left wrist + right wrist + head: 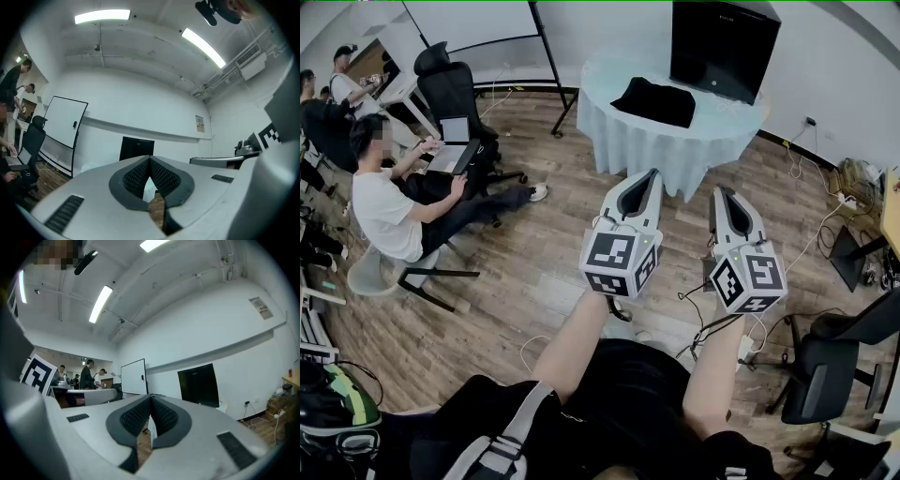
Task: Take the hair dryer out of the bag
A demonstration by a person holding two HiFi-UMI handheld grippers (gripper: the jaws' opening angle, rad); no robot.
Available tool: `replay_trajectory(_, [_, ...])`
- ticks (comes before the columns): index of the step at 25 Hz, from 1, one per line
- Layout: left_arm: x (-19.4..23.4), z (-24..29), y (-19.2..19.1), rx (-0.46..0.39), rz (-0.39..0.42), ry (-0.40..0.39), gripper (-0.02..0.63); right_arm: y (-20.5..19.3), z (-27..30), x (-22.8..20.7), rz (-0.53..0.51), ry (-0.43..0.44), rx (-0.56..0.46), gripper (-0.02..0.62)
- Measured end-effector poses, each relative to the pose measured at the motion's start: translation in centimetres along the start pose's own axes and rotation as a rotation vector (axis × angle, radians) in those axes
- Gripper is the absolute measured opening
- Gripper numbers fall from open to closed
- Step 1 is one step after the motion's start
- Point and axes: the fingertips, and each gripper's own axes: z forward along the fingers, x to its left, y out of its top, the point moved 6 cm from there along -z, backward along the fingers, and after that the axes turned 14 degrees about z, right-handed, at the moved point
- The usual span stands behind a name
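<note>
A black bag (654, 101) lies flat on a round table with a pale cloth (623, 141), beside a black screen (722, 47). No hair dryer shows; nothing of the bag's inside is visible. I hold both grippers level, side by side, well short of the table and pointing toward it. My left gripper (653, 172) has its jaws shut with nothing between them, pads meeting at the tips (150, 159). My right gripper (718, 190) is shut and empty too (151, 398). The black screen (136, 149) appears just over the left jaws.
A seated person with a laptop (389, 202) and a black office chair (450, 89) are at the left. Cables (712, 314) trail over the wooden floor under my hands. Another chair (825, 375) stands at the right. A whiteboard (63, 133) stands left of the table.
</note>
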Motion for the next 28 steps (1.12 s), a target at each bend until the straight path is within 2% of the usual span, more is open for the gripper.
replay_trajectory(11, [0.0, -0.3, -1.5, 0.026, -0.013, -0.007, 0.015, -1.9, 0.1, -0.3, 0.002, -0.023, 0.036, 0.003])
replay_trajectory(19, [-0.2, -0.4, -0.7, 0.022, 0.006, -0.014, 0.015, -0.6, 0.1, -0.9, 0.011, -0.05, -0.011, 0.005])
replay_trajectory(28, [1.5, 0.3, -0.5, 0.02, 0.014, 0.024, 0.015, 0.3, 1.0, -1.0, 0.004, -0.039, -0.031, 0.005])
